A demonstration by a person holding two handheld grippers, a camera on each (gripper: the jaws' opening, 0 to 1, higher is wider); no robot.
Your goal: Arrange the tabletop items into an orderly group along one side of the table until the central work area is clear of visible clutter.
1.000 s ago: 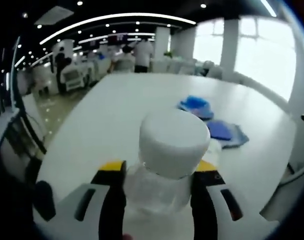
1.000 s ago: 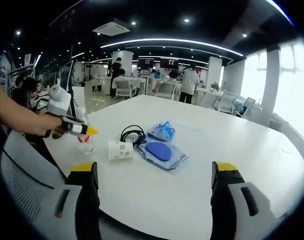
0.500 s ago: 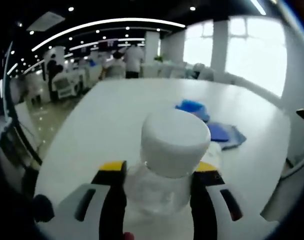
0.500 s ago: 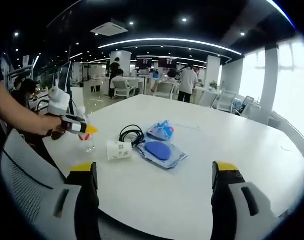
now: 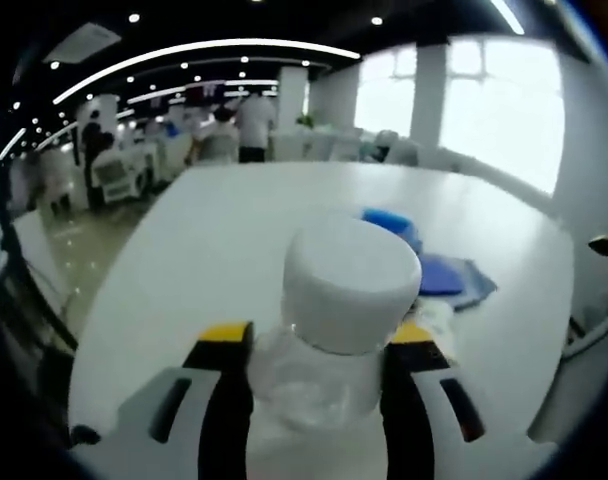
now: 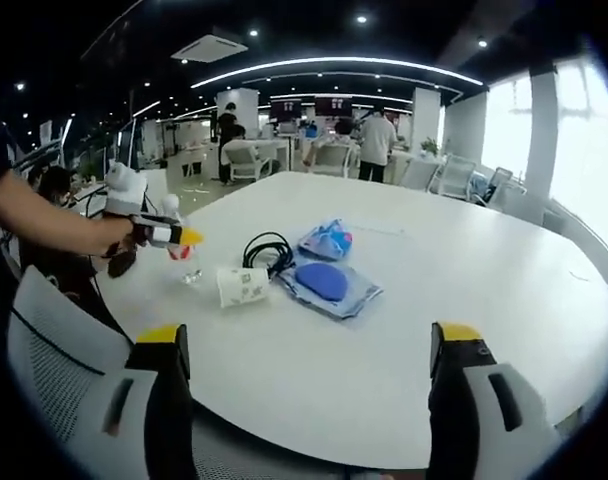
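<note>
1. A grey mesh-backed office chair [image 6: 59, 355] stands at the near edge of the white tabletop [image 6: 404, 330].
2. Long curved white light strips [image 6: 334, 65] run across the dark ceiling, with round spotlights [image 6: 361, 18] and a square ceiling vent [image 6: 209, 47].
3. People [image 6: 377, 140] stand among white desks and chairs [image 6: 329, 155] in the background.
4. Tall bright windows [image 5: 499, 105] line one side, between white pillars [image 5: 429, 95].
</note>
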